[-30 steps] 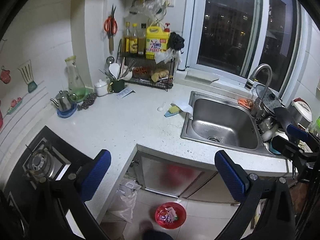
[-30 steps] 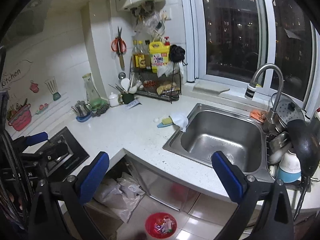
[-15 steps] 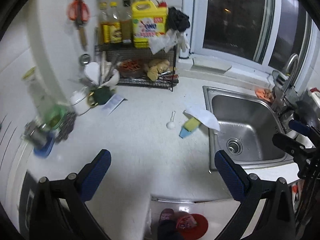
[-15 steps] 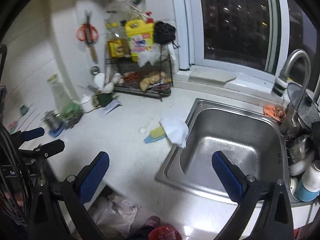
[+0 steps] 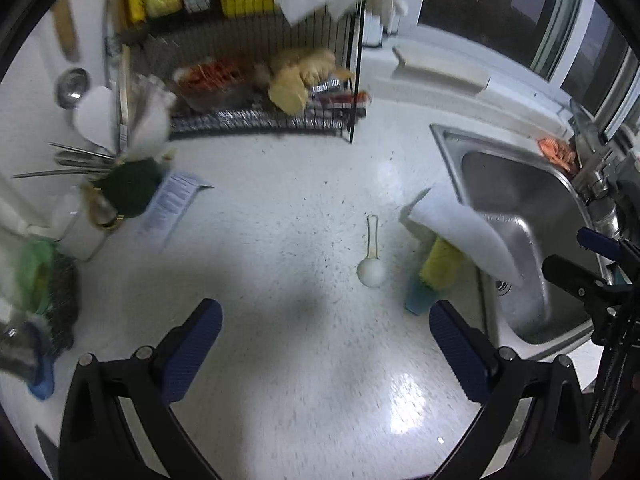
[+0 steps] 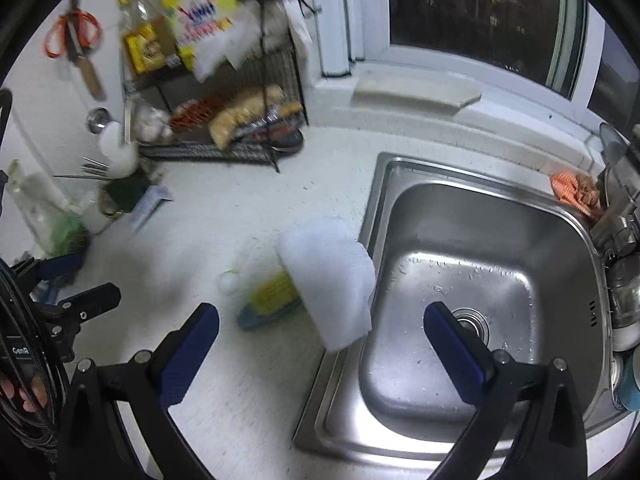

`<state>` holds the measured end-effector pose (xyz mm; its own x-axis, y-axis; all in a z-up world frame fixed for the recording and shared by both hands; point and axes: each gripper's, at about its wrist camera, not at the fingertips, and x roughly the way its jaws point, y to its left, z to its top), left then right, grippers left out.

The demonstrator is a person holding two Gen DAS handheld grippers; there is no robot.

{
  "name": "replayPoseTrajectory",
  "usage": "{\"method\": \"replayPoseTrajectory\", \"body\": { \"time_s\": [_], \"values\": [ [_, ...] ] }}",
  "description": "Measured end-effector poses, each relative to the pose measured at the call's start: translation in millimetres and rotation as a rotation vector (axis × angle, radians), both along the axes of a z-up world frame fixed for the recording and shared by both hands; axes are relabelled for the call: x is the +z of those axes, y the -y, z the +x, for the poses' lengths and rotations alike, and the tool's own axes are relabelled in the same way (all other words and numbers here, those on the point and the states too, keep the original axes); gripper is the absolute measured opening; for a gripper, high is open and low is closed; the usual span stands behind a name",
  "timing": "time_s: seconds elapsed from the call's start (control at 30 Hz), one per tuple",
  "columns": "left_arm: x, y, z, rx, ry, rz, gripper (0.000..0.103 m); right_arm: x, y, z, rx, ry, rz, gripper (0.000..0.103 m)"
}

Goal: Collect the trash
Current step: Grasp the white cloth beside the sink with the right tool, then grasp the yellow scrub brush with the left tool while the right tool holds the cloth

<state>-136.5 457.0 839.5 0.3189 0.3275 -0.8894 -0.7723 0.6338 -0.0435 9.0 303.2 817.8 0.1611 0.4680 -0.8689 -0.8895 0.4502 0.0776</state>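
The white speckled surface fills most of both views, with the steel sink set into it at the right. A black wire rack stands at the back against the wall, carrying a yellow detergent jug and bottles on its upper level and what looks like ginger on the lower one. A white cloth or paper sheet drapes over the sink's near-left edge, its lower end hanging over the basin. Partly under it lies a yellow-and-blue scrub sponge on the surface, just beside the sink rim. A small white plastic measuring spoon lies just left of the sponge, its bowl toward the camera and its handle pointing toward the rack. A printed paper slip lies further left, tucked beside a dark green cup that holds utensils. An orange rag sits at the sink's far-right corner near the tap. The left tool hangs above the surface with its blue-padded fingers spread wide and nothing between them, the spoon ahead of it. The right tool is likewise spread wide and empty, one finger over the surface, the other over the basin, with the white sheet between and ahead of them.
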Motion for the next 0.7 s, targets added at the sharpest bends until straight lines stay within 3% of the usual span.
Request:
{"method": "replayPoseTrajectory", "body": {
  "time_s": [0.27, 0.33, 0.4, 0.6, 0.67, 0.7],
  "values": [
    [-46, -31, 22, -0.049, -0.048, -0.073, 0.103, -51, -25, 19, -0.022, -0.058, -0.124, 0.088],
    [-53, -36, 23, -0.049, -0.054, -0.086, 0.103, -61, -28, 22, -0.022, -0.079, -0.153, 0.079],
    [-58, -41, 23, -0.046, -0.059, -0.095, 0.103, -70, -33, 23, -0.014, -0.09, -0.18, 0.061],
    [-60, -49, 25, -0.051, -0.074, -0.108, 0.103, -81, -35, 21, -0.011, -0.094, -0.236, 0.025],
    [-58, -50, 26, -0.054, -0.078, -0.108, 0.103, -81, -36, 19, -0.017, -0.092, -0.241, 0.021],
    [-56, -49, 26, -0.055, -0.079, -0.107, 0.103, -79, -36, 18, -0.02, -0.08, -0.242, 0.014]
  ]
}}
